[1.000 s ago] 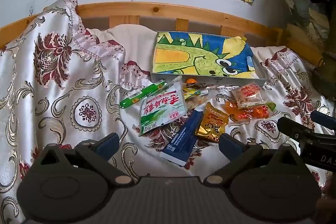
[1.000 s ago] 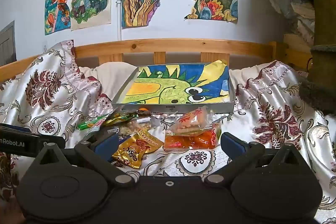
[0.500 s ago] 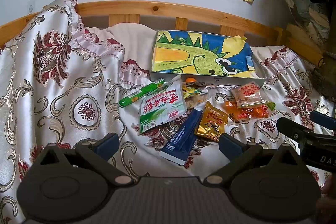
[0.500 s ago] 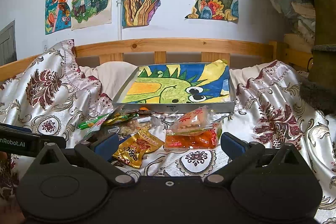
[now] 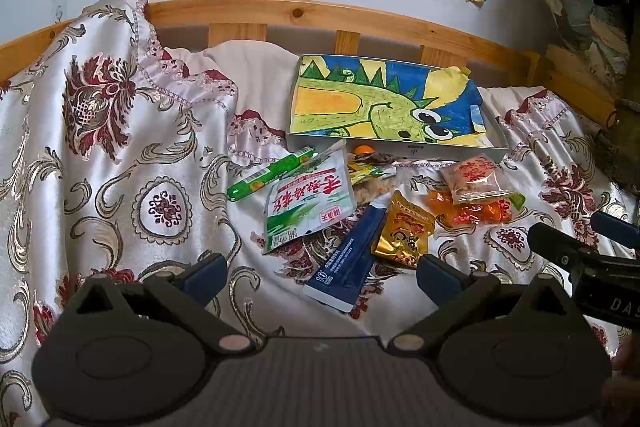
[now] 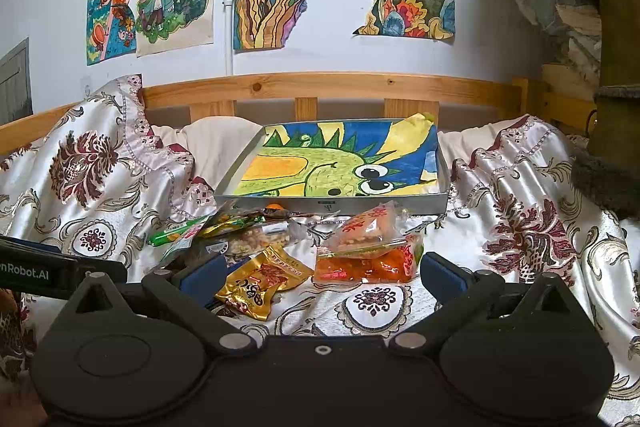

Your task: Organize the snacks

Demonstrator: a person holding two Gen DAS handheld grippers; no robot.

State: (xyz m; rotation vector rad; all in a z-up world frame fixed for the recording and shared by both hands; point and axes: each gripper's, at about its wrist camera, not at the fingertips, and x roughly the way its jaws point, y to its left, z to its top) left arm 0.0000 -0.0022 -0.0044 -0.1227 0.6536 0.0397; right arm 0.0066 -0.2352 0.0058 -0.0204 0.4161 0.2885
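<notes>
The left gripper [image 5: 320, 277] is held low with its fingers spread wide and nothing between them. The right gripper [image 6: 322, 277] sits just beside it, likewise spread wide and empty.

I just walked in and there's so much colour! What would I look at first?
Probably the shallow grey tray lined with a bright green dragon drawing, lying at the back of the bed against the wooden rail. In front of it, a heap of shiny snack packets lies on the flowered satin bedspread, such as the crinkly gold foil packet and the clear bag of orange sweets.
</notes>
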